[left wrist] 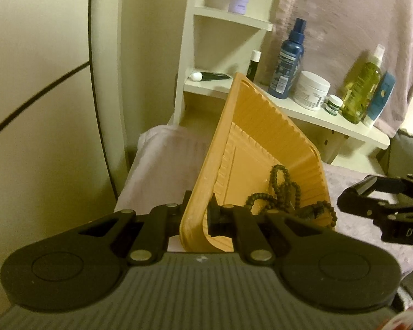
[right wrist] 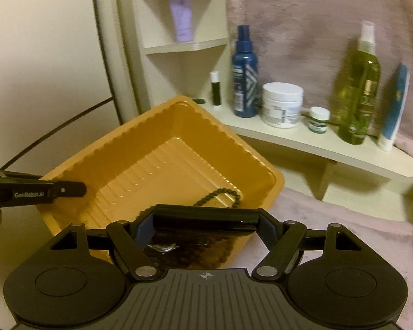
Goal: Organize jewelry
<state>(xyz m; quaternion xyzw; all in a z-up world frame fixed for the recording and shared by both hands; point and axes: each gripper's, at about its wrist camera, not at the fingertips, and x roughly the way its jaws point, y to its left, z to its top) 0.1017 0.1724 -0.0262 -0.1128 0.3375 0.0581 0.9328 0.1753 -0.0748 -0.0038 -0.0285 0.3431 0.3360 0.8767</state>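
An orange plastic tray (left wrist: pixel 250 126) is tilted up, and my left gripper (left wrist: pixel 198 217) is shut on its near rim. Dark beaded necklaces (left wrist: pixel 283 192) lie heaped in its lower corner. In the right wrist view the same tray (right wrist: pixel 140 148) sits ahead with the beads (right wrist: pixel 220 192) inside. My right gripper (right wrist: pixel 203 220) is shut on a glossy black bar-shaped object (right wrist: pixel 203 221), held over the tray's near edge. The right gripper also shows at the right edge of the left wrist view (left wrist: pixel 371 200), and the left gripper shows at the left of the right wrist view (right wrist: pixel 68 188).
A white shelf (right wrist: pixel 316 145) behind the tray holds a blue bottle (right wrist: pixel 243 74), a white jar (right wrist: pixel 282 104), a small jar (right wrist: pixel 319 119), a green spray bottle (right wrist: pixel 359 88) and a blue tube (right wrist: pixel 395 107). Corner shelves (right wrist: pixel 184 45) stand at the back. Pink cloth (right wrist: pixel 358 220) covers the surface.
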